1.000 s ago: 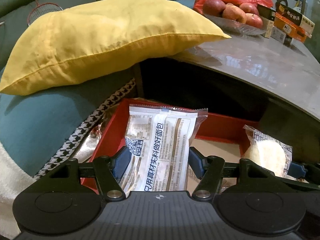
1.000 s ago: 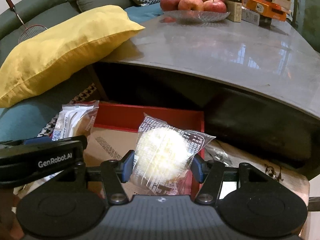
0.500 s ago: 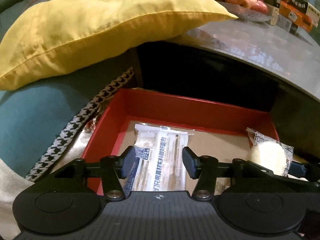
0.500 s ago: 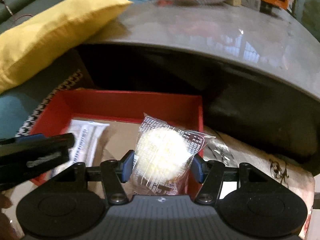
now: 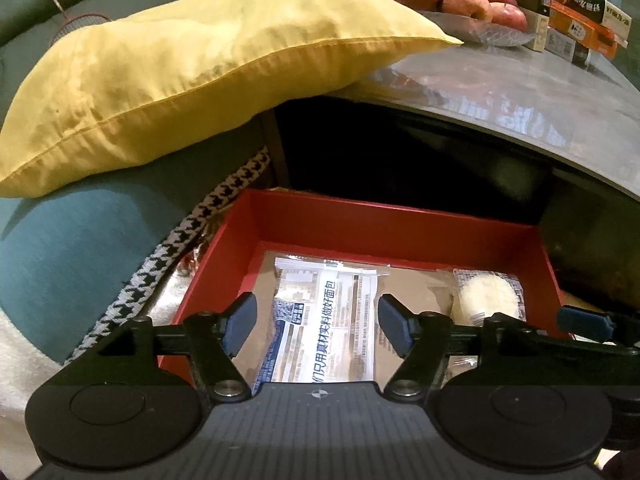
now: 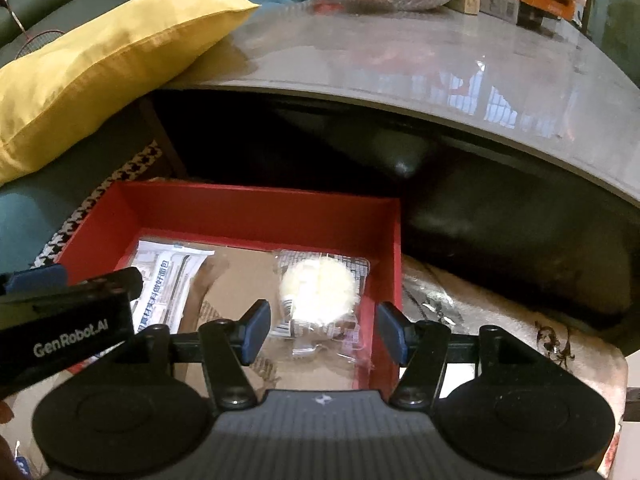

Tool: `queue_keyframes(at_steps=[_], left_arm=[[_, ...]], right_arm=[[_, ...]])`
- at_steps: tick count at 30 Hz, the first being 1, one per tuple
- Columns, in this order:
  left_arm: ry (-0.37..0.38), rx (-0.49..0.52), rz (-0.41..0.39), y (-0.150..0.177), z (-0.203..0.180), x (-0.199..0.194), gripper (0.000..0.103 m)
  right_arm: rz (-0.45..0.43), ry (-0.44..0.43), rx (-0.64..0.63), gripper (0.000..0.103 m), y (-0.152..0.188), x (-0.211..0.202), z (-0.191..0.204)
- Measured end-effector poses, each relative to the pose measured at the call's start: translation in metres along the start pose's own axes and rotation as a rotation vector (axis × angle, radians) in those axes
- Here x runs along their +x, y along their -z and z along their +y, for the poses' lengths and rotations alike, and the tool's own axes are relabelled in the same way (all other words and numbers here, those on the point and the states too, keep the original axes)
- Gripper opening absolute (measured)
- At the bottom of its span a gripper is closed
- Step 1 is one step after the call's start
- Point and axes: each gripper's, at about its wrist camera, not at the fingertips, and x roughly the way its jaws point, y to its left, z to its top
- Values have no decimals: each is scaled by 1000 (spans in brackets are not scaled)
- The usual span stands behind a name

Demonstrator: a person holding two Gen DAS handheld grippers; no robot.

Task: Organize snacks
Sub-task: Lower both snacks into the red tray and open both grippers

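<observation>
A red box (image 5: 384, 224) with a cardboard floor stands on the floor in front of a low table. A white printed bread packet (image 5: 332, 320) lies flat in its left half. A clear packet with a round pale pastry (image 5: 486, 300) lies in its right half. My left gripper (image 5: 318, 324) is open just above the bread packet, holding nothing. In the right wrist view my right gripper (image 6: 322, 330) is open above the pastry packet (image 6: 320, 292), which rests in the red box (image 6: 256, 208) beside the bread packet (image 6: 164, 280).
A yellow pillow (image 5: 180, 72) lies over a teal cushion (image 5: 72, 232) to the left. The grey table (image 5: 520, 96) overhangs the box, carrying a dish of apples (image 5: 464, 0) and snack cartons (image 5: 576, 12). A patterned cloth (image 6: 500, 320) lies right of the box.
Both grippers lowered their packets into the red box and opened. The bread packet and the pastry packet now lie loose on the box floor, and both grippers have drawn back a little.
</observation>
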Motion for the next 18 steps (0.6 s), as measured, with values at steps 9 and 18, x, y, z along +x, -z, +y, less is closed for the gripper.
queue_keyframes(at_steps=[9,18], left_arm=[[-4,-4,-5,1,1,-4,86],[-14,-3,-6,6,3,-13,87]], right_arm=[[-28,8,19,58,-3,-11,-3],[-31,18,9,59,1,-20,-1]])
